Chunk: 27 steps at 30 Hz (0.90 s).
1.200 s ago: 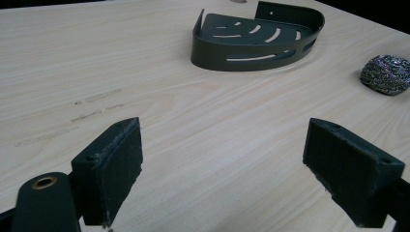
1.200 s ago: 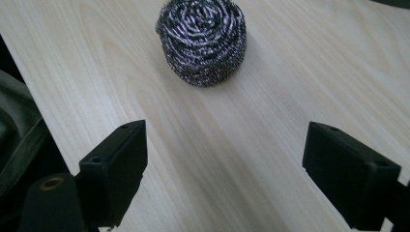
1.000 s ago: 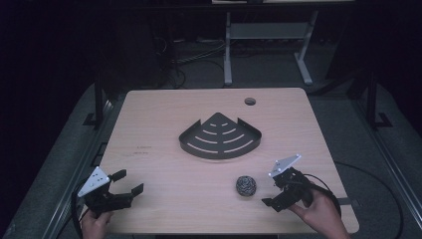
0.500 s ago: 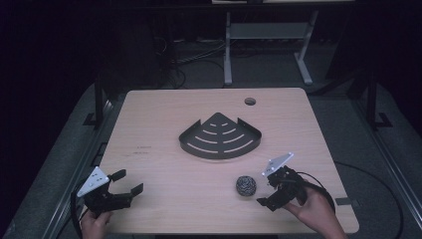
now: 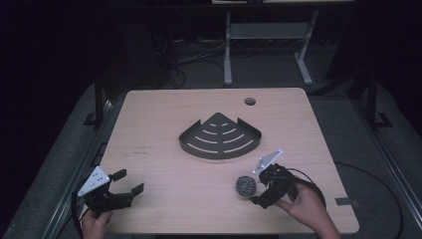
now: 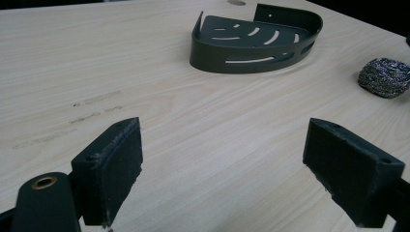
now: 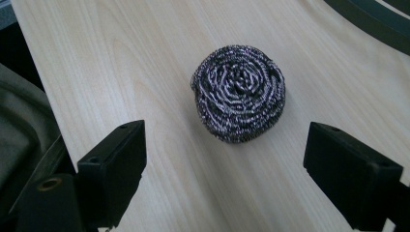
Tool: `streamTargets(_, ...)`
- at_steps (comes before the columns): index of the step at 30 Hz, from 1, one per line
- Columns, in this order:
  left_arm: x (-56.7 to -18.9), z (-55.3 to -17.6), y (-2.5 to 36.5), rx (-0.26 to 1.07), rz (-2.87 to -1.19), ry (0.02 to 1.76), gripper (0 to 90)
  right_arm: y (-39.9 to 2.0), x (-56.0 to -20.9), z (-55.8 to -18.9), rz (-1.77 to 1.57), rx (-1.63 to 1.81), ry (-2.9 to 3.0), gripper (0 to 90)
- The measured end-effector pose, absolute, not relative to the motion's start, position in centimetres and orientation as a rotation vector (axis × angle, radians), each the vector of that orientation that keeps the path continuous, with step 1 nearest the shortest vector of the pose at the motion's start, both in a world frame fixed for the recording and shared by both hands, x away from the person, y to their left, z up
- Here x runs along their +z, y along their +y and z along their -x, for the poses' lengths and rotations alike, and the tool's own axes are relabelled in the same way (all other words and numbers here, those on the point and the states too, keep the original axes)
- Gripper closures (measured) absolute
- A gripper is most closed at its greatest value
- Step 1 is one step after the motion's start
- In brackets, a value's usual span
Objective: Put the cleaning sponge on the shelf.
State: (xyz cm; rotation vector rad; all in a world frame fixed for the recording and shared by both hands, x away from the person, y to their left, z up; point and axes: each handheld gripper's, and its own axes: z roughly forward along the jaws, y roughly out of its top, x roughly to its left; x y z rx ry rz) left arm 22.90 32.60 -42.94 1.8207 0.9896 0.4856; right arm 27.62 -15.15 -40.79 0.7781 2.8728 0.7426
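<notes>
A round steel-wool scourer (image 5: 245, 185) (image 7: 238, 93) lies on the wooden table (image 5: 159, 114) near the front right. My right gripper (image 5: 258, 188) (image 7: 236, 169) stands open just to its right, jaws aimed at it, with the scourer a little ahead of the pads and untouched. A black quarter-round slotted rack (image 5: 219, 137) (image 6: 254, 41) sits empty at the table's middle. My left gripper (image 5: 129, 180) (image 6: 232, 169) is open near the front left corner, nothing between its pads; the scourer (image 6: 384, 77) appears far to its right.
A round cable hole (image 5: 250, 101) is in the table near the back edge. Dark floor, cables and a white stand leg (image 5: 227, 55) lie beyond the table. The right gripper's cable (image 5: 318, 186) loops near the front right edge.
My right gripper has moved left and forward, closing in on the scourer. The left gripper, the rack and the scourer have stayed put.
</notes>
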Motion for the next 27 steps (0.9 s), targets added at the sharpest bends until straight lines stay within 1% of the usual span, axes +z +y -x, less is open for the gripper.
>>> streamTargets(16, -42.7, -22.9, 32.6, 0.495, -1.817, 0.983, 13.3, -12.0, -41.8, -29.9, -0.760, 0.657, 2.936, 15.2)
streamTargets(27, -42.7, -22.9, 32.5, 0.496, -1.810, 0.984, 13.3, -11.1, -43.1, -31.0, -0.771, 0.587, 2.965, 16.9)
